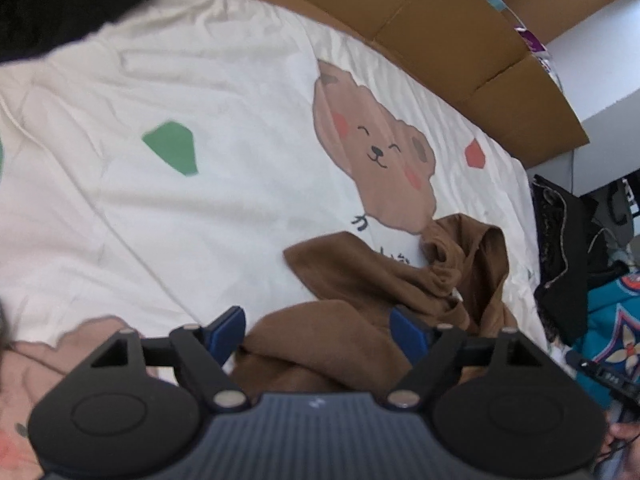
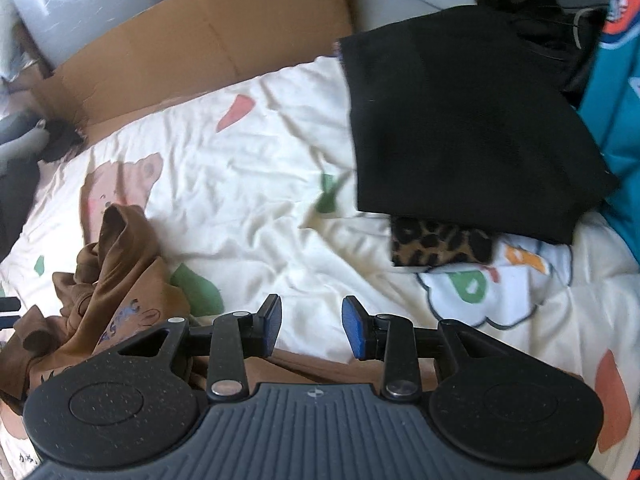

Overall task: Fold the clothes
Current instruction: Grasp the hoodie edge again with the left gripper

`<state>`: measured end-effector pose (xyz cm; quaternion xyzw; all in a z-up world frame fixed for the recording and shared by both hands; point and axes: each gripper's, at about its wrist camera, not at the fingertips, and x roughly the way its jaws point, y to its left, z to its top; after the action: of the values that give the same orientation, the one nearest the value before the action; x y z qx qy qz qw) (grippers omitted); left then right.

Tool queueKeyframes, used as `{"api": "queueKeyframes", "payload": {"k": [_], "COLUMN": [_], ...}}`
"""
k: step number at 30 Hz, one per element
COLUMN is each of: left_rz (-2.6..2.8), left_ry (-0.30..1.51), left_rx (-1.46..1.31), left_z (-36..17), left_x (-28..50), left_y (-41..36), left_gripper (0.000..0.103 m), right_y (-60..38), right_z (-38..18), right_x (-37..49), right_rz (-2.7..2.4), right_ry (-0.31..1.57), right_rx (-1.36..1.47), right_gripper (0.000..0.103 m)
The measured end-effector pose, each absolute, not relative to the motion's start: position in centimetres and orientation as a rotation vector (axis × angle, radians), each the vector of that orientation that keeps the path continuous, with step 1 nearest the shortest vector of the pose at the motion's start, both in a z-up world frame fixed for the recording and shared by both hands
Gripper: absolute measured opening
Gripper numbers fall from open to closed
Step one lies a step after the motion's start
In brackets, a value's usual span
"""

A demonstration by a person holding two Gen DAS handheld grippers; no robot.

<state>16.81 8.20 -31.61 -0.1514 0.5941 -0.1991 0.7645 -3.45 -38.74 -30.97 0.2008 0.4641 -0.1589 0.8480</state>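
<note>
Both claws apart; L claw (image 1: 320,332) over, maybe touching, brown garment (image 1: 360,280); R claw (image 2: 311,326) empty.

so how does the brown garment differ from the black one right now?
The brown garment lies crumpled, with a printed graphic showing; the black garment lies flat, neatly folded and plain. The brown one sits on the bedsheet; the black one overlaps a leopard-print item. Neither is gripped.

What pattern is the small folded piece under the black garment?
Leopard print, brown with black spots; clearest in the right wrist view.
</note>
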Motion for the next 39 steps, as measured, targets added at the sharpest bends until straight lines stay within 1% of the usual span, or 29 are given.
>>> {"api": "queueKeyframes", "payload": {"k": [3, 4, 5, 6, 7, 8, 9, 10, 11, 13, 14, 19, 26, 32, 33, 34, 35, 39], "left_rz": [-0.4, -0.389, -0.377, -0.379, -0.382, -0.382, -0.383, -0.383, -0.384, -0.383, -0.382, -0.383, -0.335, -0.274, -0.265, -0.257, -0.247, -0.194], "left_ry": [1.318, 1.327, 1.336, 1.347, 1.359, 1.362, 1.367, 1.376, 1.385, 1.389, 1.385, 1.363, 1.285, 1.292, 1.293, 1.292, 1.286, 1.254], "left_rx": [-0.369, -0.383, -0.396, -0.413, -0.431, -0.445, -0.447, -0.437, -0.429, -0.434, -0.427, -0.35, -0.122, -0.118, -0.122, -0.122, -0.116, -0.076], "left_z": [-32.6, -32.9, -33.2, -33.4, -33.5, -33.6, -33.5, -33.5, -33.4, -33.2, -32.9, -30.6, -28.0, -28.2, -28.2, -28.2, -28.1, -27.2], "left_x": [17.1, 17.2, 17.3, 17.3, 17.4, 17.3, 17.3, 17.2, 17.2, 17.0, 16.8, 16.1, 14.2, 12.4, 12.1, 11.9, 11.6, 10.7], "left_y": [8.2, 8.2, 8.2, 8.3, 8.4, 8.7, 8.8, 8.9, 9.1, 9.7, 10.0, 11.4, 14.1, 16.9, 17.4, 17.8, 18.2, 20.1], "left_gripper": [0.082, 0.079, 0.072, 0.069, 0.061, 0.05, 0.044, 0.029, 0.018, 0.012, 0.011, 0.009, 0.008, 0.008, 0.008, 0.008, 0.008, 0.008], "right_y": [-38.0, -37.8, -37.5, -37.2, -37.0, -36.8, -36.6, -36.5, -36.4, -36.3, -36.2, -35.9, -35.4, -34.0, -33.8, -33.6, -33.3, -32.2], "right_z": [-31.3, -31.4, -31.4, -31.4, -31.5, -31.5, -31.5, -31.5, -31.6, -31.7, -31.7, -31.7, -31.0, -30.6, -30.5, -30.4, -30.3, -30.3], "right_x": [-2.6, -2.3, -2.1, -1.9, -1.8, -1.6, -1.5, -1.4, -1.3, -1.0, -0.9, -0.4, 1.3, 3.8, 4.2, 4.7, 5.2, 7.4], "right_rz": [-0.306, -0.296, -0.286, -0.276, -0.268, -0.259, -0.252, -0.247, -0.243, -0.235, -0.232, -0.219, -0.184, -0.106, -0.095, -0.084, -0.071, -0.022], "right_ry": [0.986, 0.989, 0.991, 0.993, 0.992, 0.99, 0.987, 0.984, 0.983, 0.984, 0.983, 0.969, 0.935, 0.926, 0.923, 0.92, 0.917, 0.918], "right_rx": [0.411, 0.404, 0.398, 0.391, 0.386, 0.384, 0.384, 0.386, 0.388, 0.391, 0.391, 0.402, 0.408, 0.386, 0.38, 0.375, 0.369, 0.342], "right_gripper": [0.04, 0.04, 0.04, 0.04, 0.041, 0.04, 0.04, 0.041, 0.041, 0.04, 0.041, 0.041, 0.041, 0.042, 0.043, 0.047, 0.047, 0.047]}}
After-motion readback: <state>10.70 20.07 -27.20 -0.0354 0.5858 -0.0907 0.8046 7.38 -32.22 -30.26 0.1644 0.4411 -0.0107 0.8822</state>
